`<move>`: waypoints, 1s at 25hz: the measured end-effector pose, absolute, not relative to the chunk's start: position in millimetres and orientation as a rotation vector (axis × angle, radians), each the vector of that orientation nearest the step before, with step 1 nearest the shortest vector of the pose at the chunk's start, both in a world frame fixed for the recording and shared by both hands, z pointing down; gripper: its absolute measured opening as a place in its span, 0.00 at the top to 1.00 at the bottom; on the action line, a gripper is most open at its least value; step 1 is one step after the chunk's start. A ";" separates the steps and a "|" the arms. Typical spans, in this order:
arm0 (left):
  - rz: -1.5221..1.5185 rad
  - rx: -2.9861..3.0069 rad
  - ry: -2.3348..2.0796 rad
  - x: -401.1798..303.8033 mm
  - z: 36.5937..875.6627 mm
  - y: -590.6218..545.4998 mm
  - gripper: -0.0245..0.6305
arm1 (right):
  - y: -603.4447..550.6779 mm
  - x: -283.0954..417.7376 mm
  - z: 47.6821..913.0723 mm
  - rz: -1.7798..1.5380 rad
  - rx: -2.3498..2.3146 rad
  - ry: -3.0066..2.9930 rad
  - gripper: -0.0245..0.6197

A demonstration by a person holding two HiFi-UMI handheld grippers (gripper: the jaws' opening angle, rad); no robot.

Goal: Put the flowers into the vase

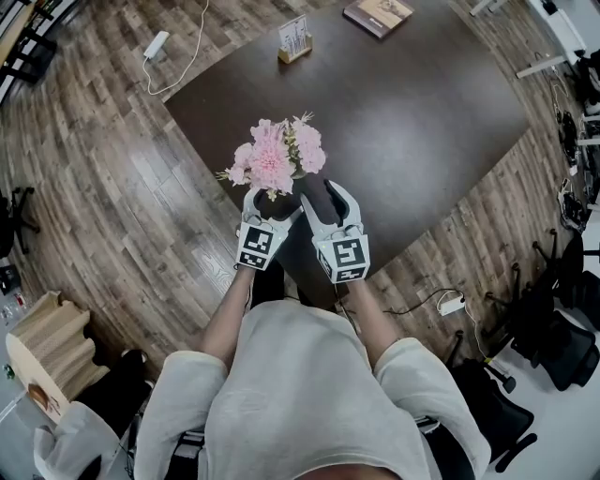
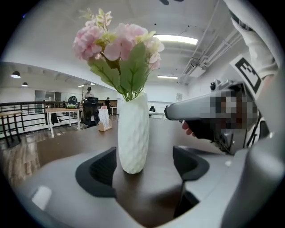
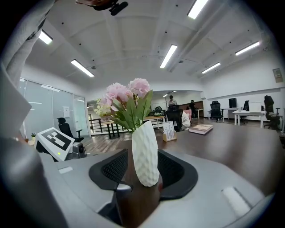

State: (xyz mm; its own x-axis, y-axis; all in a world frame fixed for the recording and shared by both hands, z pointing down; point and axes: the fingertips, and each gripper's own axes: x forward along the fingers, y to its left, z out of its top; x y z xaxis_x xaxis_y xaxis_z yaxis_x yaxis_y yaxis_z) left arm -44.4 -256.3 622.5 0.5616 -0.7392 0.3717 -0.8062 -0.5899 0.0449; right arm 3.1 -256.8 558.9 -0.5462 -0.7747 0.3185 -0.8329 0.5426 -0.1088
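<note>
Person: pale shirt (image 1: 300, 394) fills the bottom of the head view, both forearms stretched forward with a gripper in each hand.
Left gripper (image 2: 144, 160): jaws wide apart; the white vase (image 2: 132, 133) stands between them, nearer the left pad, with bare surface showing on both sides, so nothing is clamped.
Right gripper (image 3: 144, 169): jaws apart just beside the left one; the vase shows in their gap with a sliver of surface on its left, no squeeze visible.
Flowers (image 1: 274, 155): pink blooms with green leaves, stems already down in the vase, upright.
Surface (image 1: 422, 103): dark brown; the vase is near its front edge, close to the person.
Far end of surface: a small card stand (image 1: 294, 38) and a book (image 1: 378, 14), well apart from the vase.
Floor (image 1: 141, 206): wood planks, with a white power strip (image 1: 156, 43) and its cable.
Room: black office chairs (image 1: 562, 347) to the right, long ceiling lights (image 3: 169, 55), white tables (image 3: 249, 115) in the distance.
</note>
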 end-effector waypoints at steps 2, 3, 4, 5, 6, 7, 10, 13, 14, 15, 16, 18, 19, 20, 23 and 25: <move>0.455 2.571 -1.314 -45.5 617.6 -247.4 0.37 | -248.5 9.2 558.8 0.373 1.364 -2.540 0.67; 0.449 2.565 -1.322 -45.8 614.8 -243.2 0.38 | -244.3 12.0 558.4 0.376 1.368 -2.538 0.68; 0.446 2.562 -1.330 -45.7 612.1 -238.8 0.40 | -239.8 14.4 557.7 0.379 1.372 -2.537 0.69; 0.444 2.560 -1.336 -44.9 609.4 -233.9 0.43 | -235.0 16.8 556.9 0.378 1.375 -2.537 0.70; 0.443 2.561 -1.340 -43.4 606.4 -228.8 0.46 | -229.9 19.2 555.9 0.376 1.377 -2.539 0.71; 0.439 2.563 -1.344 -41.6 602.9 -223.8 0.51 | -224.7 21.7 554.8 0.374 1.379 -2.541 0.74; 0.411 2.571 -1.364 -35.1 588.9 -212.7 0.65 | -211.6 29.2 549.8 0.374 1.370 -2.567 0.85; 0.399 2.587 -1.378 -24.9 575.7 -200.1 0.80 | -198.5 41.3 544.0 0.378 1.367 -2.598 0.93; 0.400 2.593 -1.383 -22.0 571.9 -195.8 0.85 | -194.6 45.0 542.3 0.378 1.367 -2.605 0.95; 0.400 2.597 -1.390 -20.4 568.2 -192.2 0.90 | -191.1 47.6 540.6 0.377 1.364 -2.614 0.96; 0.397 2.598 -1.400 -19.6 564.5 -188.8 0.94 | -187.4 49.2 538.6 0.376 1.357 -2.624 0.96; 0.387 2.596 -1.413 -18.3 558.1 -182.2 0.95 | -179.0 51.3 534.3 0.370 1.341 -2.643 0.96; 0.383 2.598 -1.415 -17.1 555.3 -179.1 0.95 | -174.5 52.6 532.5 0.367 1.337 -2.649 0.96; 0.381 2.601 -1.414 -15.4 552.6 -175.7 0.95 | -169.6 54.2 531.2 0.364 1.336 -2.650 0.96; 0.367 2.611 -1.400 -11.1 544.3 -160.9 0.95 | -150.6 58.4 528.6 0.368 1.338 -2.639 0.96; 0.356 2.627 -1.393 -10.4 536.5 -150.6 0.95 | -136.9 59.2 525.8 0.372 1.344 -2.631 0.96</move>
